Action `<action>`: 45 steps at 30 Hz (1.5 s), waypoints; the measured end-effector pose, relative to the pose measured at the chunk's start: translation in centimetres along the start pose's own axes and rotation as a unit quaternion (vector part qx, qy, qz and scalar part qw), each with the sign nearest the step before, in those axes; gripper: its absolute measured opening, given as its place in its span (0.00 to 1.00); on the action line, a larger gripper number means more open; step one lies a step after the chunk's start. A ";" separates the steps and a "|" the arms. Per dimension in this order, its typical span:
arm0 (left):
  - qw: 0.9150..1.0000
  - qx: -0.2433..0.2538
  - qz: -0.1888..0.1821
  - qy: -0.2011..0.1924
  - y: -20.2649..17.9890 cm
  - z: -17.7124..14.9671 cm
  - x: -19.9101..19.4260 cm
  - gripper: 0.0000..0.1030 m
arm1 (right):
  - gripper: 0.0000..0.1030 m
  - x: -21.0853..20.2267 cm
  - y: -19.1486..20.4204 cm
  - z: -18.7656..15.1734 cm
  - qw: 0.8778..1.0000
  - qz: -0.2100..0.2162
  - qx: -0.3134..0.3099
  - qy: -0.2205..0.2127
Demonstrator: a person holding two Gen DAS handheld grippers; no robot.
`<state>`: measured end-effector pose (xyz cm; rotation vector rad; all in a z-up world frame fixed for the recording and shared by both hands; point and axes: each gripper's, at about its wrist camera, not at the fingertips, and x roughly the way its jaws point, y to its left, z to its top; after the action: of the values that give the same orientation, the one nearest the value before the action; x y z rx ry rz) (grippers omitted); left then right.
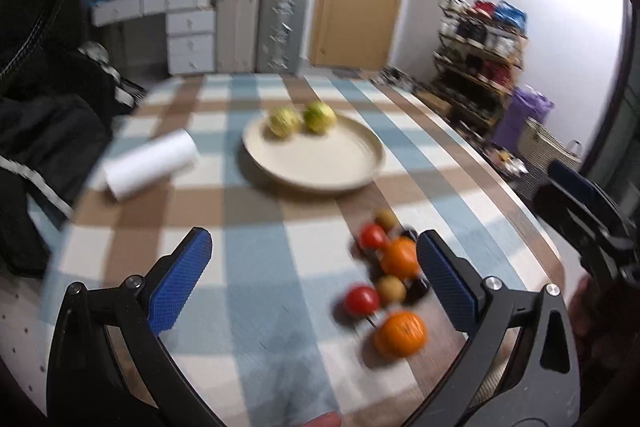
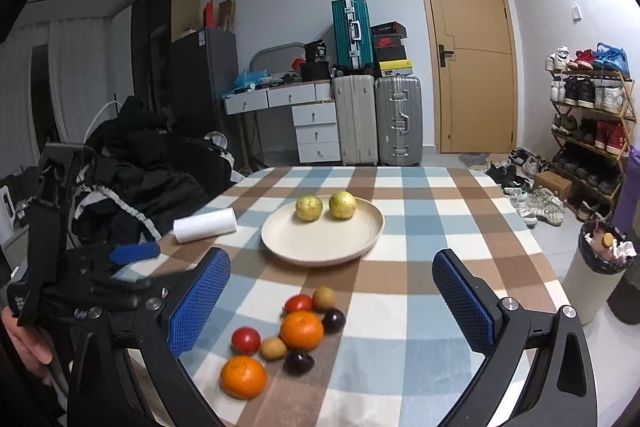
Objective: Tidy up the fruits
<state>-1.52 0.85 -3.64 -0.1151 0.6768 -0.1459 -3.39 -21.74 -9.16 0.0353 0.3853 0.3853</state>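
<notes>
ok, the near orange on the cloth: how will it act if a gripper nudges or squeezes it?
The near orange is round and sits loose on the flat tablecloth, so a nudge would probably roll it. It looks firm, likely tolerating a moderate squeeze. Its curved skin may slip between the flat pads unless gripped across the widest part.

A lived-in home room: suitcases (image 2: 376, 119) stacked at 12 o'clock beside a wooden door (image 2: 468, 55), a shoe rack (image 2: 592, 107) at 3 o'clock, clothes (image 2: 152, 167) heaped at 9 o'clock
</notes>
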 end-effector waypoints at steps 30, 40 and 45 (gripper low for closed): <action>0.996 0.057 -0.016 0.067 -3.9 -4.6 4.6 0.99 | 1.00 0.2 -1.4 -3.4 0.999 -0.024 0.018 0.030; 0.993 0.054 -0.060 0.082 -4.2 -5.3 5.0 0.76 | 1.00 0.1 -1.1 -3.6 0.999 -0.025 0.016 0.032; 0.992 0.066 -0.064 0.088 -4.5 -5.6 5.1 0.53 | 1.00 0.0 -1.1 -3.7 0.999 -0.027 0.016 0.032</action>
<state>-1.57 -4.81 -10.43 -0.0188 0.8330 -0.3253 -4.39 -22.87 -12.74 0.0444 0.4548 0.3273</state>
